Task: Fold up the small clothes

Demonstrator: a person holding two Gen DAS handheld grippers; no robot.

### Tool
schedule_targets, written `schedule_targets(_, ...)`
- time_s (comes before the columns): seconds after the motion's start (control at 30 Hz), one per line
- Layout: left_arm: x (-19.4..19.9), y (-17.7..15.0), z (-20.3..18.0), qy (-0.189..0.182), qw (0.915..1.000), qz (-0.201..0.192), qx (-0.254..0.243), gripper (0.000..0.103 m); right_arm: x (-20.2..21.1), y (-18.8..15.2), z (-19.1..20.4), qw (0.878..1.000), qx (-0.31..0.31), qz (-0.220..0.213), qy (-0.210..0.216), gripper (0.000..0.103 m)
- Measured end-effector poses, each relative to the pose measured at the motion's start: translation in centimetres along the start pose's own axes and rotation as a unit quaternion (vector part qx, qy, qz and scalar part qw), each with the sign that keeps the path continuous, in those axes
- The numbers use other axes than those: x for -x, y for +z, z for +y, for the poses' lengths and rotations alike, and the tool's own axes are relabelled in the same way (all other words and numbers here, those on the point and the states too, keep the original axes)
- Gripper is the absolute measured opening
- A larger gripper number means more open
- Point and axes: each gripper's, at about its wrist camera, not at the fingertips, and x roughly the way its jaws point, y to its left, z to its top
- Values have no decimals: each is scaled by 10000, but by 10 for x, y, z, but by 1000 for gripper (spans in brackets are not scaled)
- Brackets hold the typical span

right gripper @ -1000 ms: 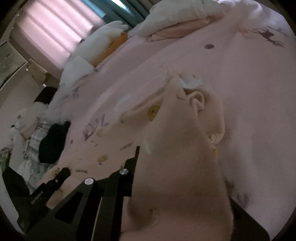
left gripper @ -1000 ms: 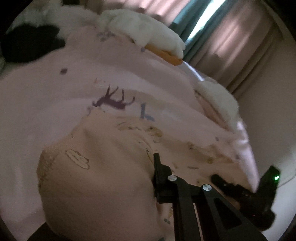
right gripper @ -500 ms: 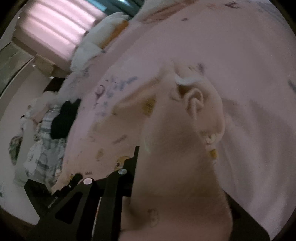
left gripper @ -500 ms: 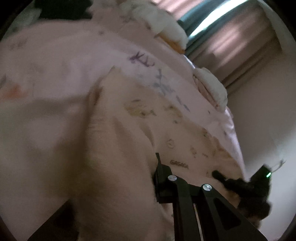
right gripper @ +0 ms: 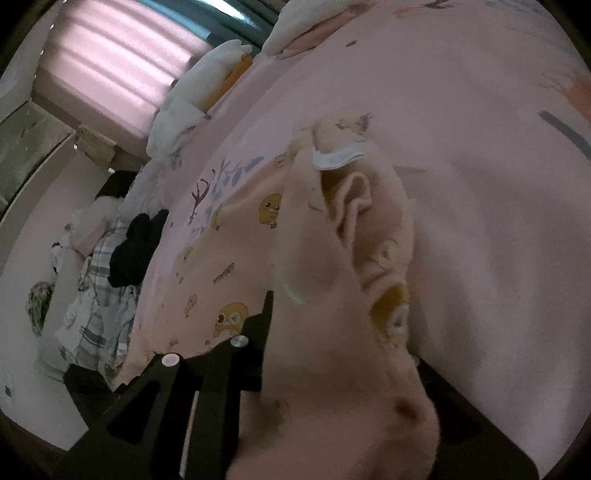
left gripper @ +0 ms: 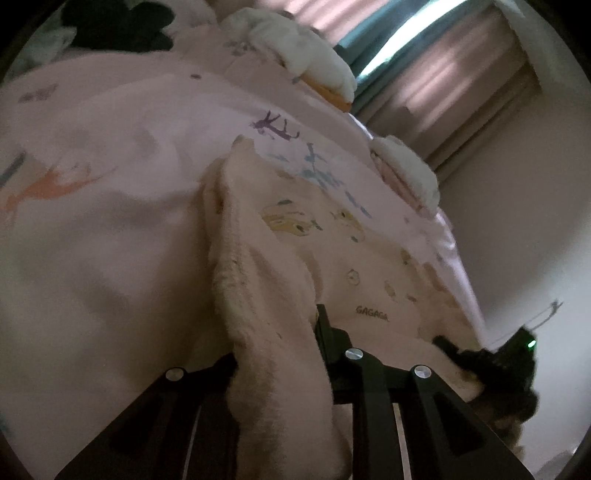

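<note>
While both wrist views look along a pink bedspread [left gripper: 110, 229], each shows things the other lacks. The left view has a peach fleece garment [left gripper: 266, 295] draped up from lower centre between the fingers of the left gripper [left gripper: 277, 354], whose jaws are opening with the cloth between them; the fabric there hangs loosely over the dark finger [left gripper: 325, 332] on the right side. Only this view shows the word "GAGAGA" right way up on the garment and, at lower right, the other gripper's dark body with one green light [left gripper: 531, 344].

The right view shows the same garment [right gripper: 332, 295] bunched in the lower centre, with its yellow duck prints and one white neck label [right gripper: 336, 158] (neither clear from the left). The right gripper [right gripper: 295, 369] is closed on that fold, only its left finger [right gripper: 258, 332] being visible. Only this view shows the pile of plaid and black clothes [right gripper: 110, 280] at the left edge in full; the left view catches just one black piece [left gripper: 122, 26] at upper left.

Two white plush cushions [left gripper: 306, 62] [left gripper: 406, 173] lie along the bed's far edge in the left view, and curtains [left gripper: 461, 74] fill its upper right.
</note>
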Motion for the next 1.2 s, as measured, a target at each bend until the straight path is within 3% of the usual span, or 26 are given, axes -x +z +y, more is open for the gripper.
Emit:
schedule_targets(0.13,4,3,6,-82,9998,105,145,20,5,-3,-5,10000,-68,-49,45,9)
schedule_targets(0.2,8,3,7,101,9999,40,75,20,9,-5,-5,9999,-53,-97,-24,9)
schedule_targets(0.73,11,-1,7,142,9997,12,-200,20,12,-18,-3,9982,54,-584,-143,10)
schedule_targets(0.97,14,1,14,31,9999,71,-73,20,13,-16,-5,9976,-98,-673,-116,10)
schedule_targets(1.2,24,1,25,-40,9999,137,40,20,17,-17,14,9943,-156,-933,-485,13)
